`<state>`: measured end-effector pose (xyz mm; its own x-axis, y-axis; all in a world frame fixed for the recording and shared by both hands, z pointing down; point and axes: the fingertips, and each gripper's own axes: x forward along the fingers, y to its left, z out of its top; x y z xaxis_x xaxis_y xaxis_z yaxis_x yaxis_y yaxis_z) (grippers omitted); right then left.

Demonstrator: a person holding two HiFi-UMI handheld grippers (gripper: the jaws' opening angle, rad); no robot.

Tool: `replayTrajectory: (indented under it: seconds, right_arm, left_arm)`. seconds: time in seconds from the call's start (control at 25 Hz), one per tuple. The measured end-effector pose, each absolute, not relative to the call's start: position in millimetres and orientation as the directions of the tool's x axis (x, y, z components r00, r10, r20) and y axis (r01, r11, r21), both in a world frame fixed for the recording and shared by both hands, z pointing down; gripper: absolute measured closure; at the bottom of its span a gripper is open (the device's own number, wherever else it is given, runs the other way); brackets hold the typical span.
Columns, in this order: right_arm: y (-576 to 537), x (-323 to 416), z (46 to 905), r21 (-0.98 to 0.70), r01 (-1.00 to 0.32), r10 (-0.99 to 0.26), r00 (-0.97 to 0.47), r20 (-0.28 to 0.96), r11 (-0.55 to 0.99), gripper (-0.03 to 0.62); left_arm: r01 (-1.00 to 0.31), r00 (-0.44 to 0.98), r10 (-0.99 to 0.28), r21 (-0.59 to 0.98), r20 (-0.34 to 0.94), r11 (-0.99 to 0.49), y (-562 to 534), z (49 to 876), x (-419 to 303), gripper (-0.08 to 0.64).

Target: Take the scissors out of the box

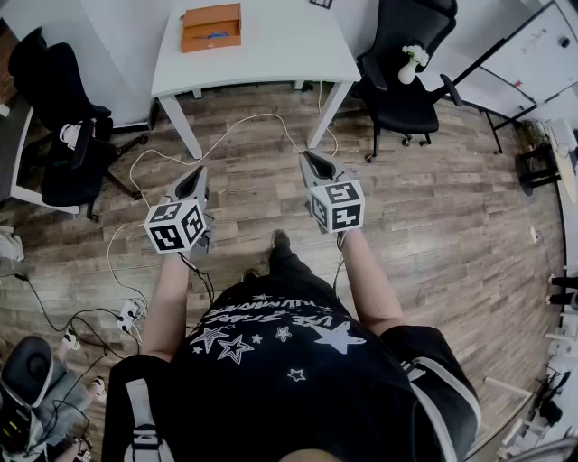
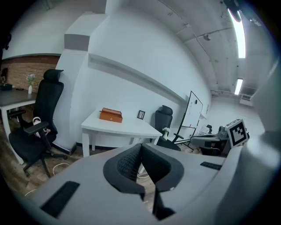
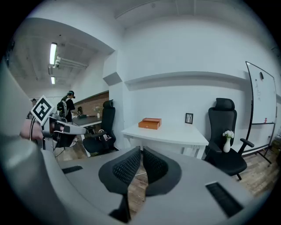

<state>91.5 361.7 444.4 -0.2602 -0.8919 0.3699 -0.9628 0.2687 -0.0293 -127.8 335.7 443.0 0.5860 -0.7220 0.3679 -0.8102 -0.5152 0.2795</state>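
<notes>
Person stands on wood floor [image 1: 433,207], one gripper in each hand, both held out over the floor short of the white table.

Left gripper [image 1: 197,177]: fingers [image 2: 127,165] closed together, tips touching, nothing between them. Right gripper [image 1: 312,162]: fingers [image 3: 127,167] pressed nearly flat together, also empty. Each gripper's cube shows black-and-white square markers, no readable text.

Box [image 1: 209,27]: orange-brown, on the tabletop [image 1: 280,50] near its left edge and toward the far side, well apart from both grippers. From the head view a small blue shape [image 1: 215,34] shows at the box top; too small to tell whether it is the scissors. From the gripper views the box looks like a low wooden case, with no label legible.

Small black framed picture [image 3: 189,117] stands upright near the far right corner of the tabletop; its content is unreadable.

Whiteboard [image 3: 261,94] to the right of the table has faint marks, not legible. A black office chair [image 1: 406,81] right of the table carries a white vase [image 1: 411,61] with white flowers. A second black chair [image 1: 63,135] is left of the table.

The person's black shirt [image 1: 280,361] has white stars and an arc of white lettering, upside down from the head view and too distorted to read.

White cables [image 1: 226,135] loop across the floor to a power strip [image 1: 128,314].
</notes>
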Motion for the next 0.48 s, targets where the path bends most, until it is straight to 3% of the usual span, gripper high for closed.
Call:
replayTrajectory:
  seconds: [0.48]
  right_arm:
    - [377.4, 63.6, 447.6, -0.044, -0.959, -0.884, -0.276, 0.377, 0.281, 0.538]
  left_arm:
    - [-0.804, 0.594, -0.719, 0.275, 0.361, -0.527, 352.2, 440.7, -148.9, 0.541]
